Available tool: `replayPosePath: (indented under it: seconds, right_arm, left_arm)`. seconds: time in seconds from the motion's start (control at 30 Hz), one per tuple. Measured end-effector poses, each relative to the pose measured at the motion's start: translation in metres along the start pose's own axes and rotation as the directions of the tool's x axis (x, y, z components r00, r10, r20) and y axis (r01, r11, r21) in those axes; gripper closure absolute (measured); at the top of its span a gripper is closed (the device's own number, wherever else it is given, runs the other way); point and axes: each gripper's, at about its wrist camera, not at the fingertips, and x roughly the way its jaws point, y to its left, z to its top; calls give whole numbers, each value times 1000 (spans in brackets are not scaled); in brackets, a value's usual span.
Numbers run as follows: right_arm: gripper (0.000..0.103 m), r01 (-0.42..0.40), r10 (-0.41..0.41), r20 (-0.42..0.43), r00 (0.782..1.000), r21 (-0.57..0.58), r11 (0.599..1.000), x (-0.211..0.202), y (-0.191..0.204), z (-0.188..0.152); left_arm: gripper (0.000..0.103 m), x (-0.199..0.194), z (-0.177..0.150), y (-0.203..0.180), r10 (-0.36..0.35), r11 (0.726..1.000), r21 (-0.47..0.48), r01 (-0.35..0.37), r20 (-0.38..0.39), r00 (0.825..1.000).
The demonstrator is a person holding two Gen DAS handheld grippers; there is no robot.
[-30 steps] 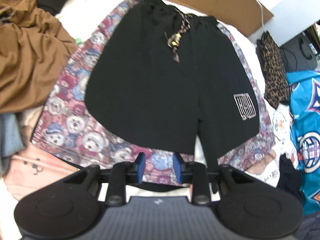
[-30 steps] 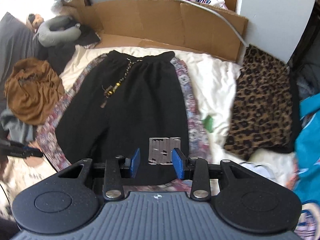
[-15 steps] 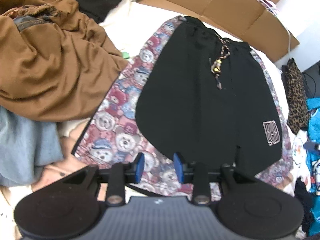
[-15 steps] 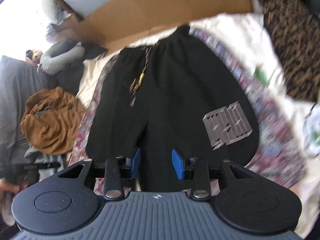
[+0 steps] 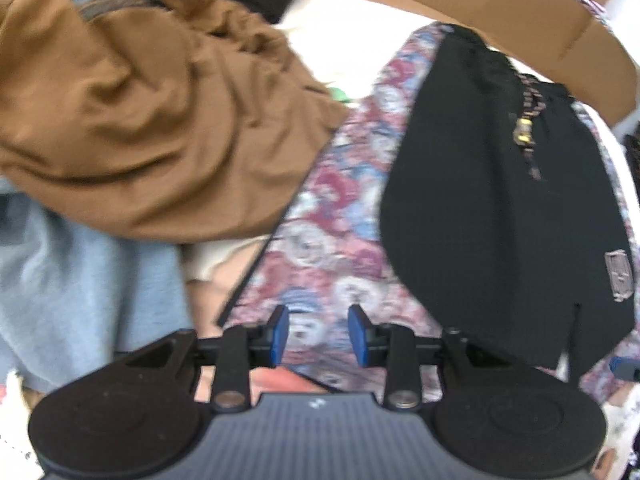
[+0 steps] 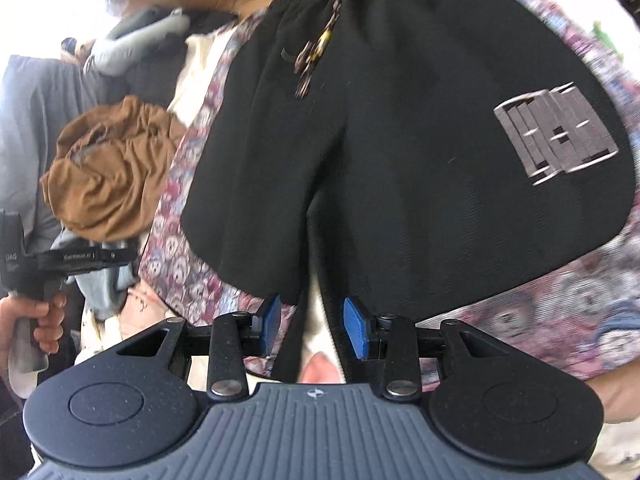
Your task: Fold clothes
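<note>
Both tongs spread, empty: left gripper (image 5: pixel 316 334) over bear-print cloth (image 5: pixel 320 240), right gripper (image 6: pixel 312 326) at black shorts (image 6: pixel 400 160) hem (crotch gap). Pinch hem corners squarely, lift evenly.

My left tool (image 5: pixel 318 335), a black two-finger piece with blue pads, has its jaws spread apart with nothing between them. My right tool (image 6: pixel 312 328) is spread the same way, empty, while my left hand (image 6: pixel 30 320) grips its handle.

Black shorts (image 6: pixel 400 152) lie flat, unfolded, waistband far, drawstring (image 6: pixel 316 52) loose, grey logo (image 6: pixel 556 136) on one leg.
</note>
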Motion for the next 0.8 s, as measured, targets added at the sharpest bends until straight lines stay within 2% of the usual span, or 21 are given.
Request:
replayPosePath:
  seconds: [0.07,0.1,0.3,0.47,0.63,0.67,0.73,0.77,0.8]
  right_arm:
    - [61,-9,9,-20,1000,-4,1000,11,4,-4]
    - [61,-12,12,-32,999,-8,1000,17,7,-7]
    - [61,-29,29,-78,997,5,1000,44,16,-20]
    - [61,4,2,-122,993,46,999,67,16,-34]
    - [61,-12,32,-134,990,144,990,75,14,-41]
    - [61,-25,48,-129,990,168,985,76,13,-41]
    - [61,-37,62,-128,990,192,981,79,12,-40]
    - [62,-40,66,-131,989,197,980,81,12,-39]
    - [73,-42,70,-135,988,202,978,84,12,-39]
  left_arm:
    - [57,4,-1,7,21,1000,12,-21,17,1000]
    - [56,7,-2,11,32,999,14,-32,23,999]
    - [56,28,-3,30,51,998,-42,-51,-3,999]
    - [55,46,-6,32,58,998,-14,-59,-25,998]
    - [54,53,-10,40,30,999,-32,-31,-22,999]
    - [56,52,-10,41,25,999,-33,-26,-22,999]
    - [65,50,-11,43,17,999,-36,-18,-28,999]
    - [76,49,-10,45,11,999,-45,-12,-36,999]
    - [93,48,-9,47,6,998,-59,-9,-48,999]
